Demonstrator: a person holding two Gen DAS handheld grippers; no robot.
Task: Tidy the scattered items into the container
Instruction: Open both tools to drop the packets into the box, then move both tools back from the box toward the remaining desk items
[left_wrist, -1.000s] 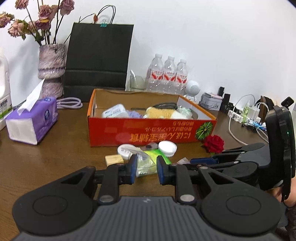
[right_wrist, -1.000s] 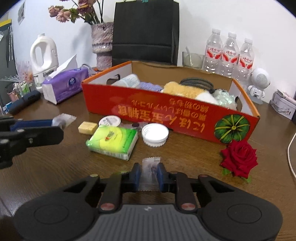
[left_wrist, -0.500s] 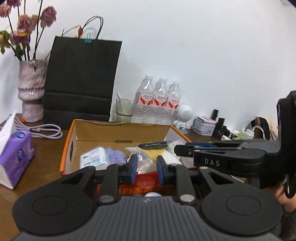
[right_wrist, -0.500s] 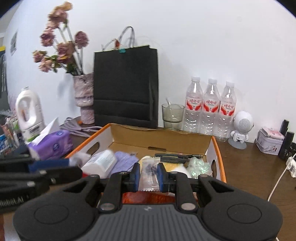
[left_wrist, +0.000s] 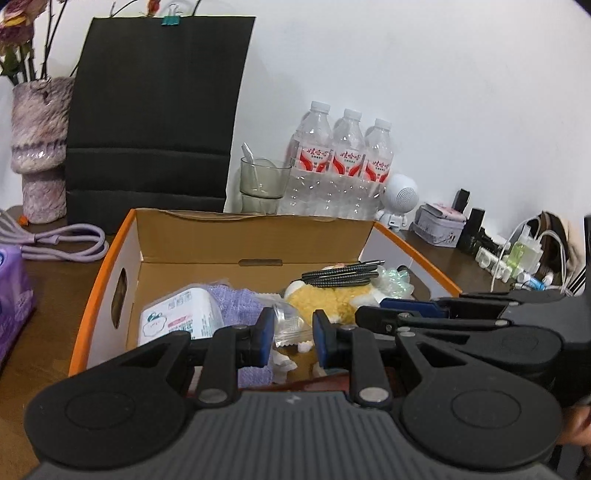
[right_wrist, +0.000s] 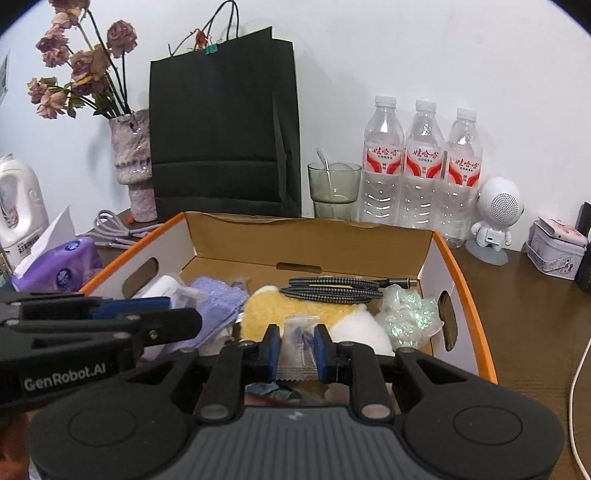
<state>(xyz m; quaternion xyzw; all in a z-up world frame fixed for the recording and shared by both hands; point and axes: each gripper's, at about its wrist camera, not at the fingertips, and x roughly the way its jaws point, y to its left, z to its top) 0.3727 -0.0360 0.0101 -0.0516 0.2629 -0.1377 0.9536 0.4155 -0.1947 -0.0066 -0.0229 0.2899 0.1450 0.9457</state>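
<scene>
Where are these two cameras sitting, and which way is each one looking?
Left wrist view: sits on the left hand-held gripper, looking along its fingers at the orange cardboard box; a clear packet is pinched between them, and the right hand-held gripper reaches in from the right.
Right wrist view: sits on the right hand-held gripper, facing the same box, pinching its own clear sachet; the left hand-held gripper shows at left.
Shared: box, black paper bag, three water bottles.

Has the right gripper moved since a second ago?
Yes. The right gripper, shut on a clear sachet, has gone from the table in front of the orange box to above its near wall, over the contents.
</scene>
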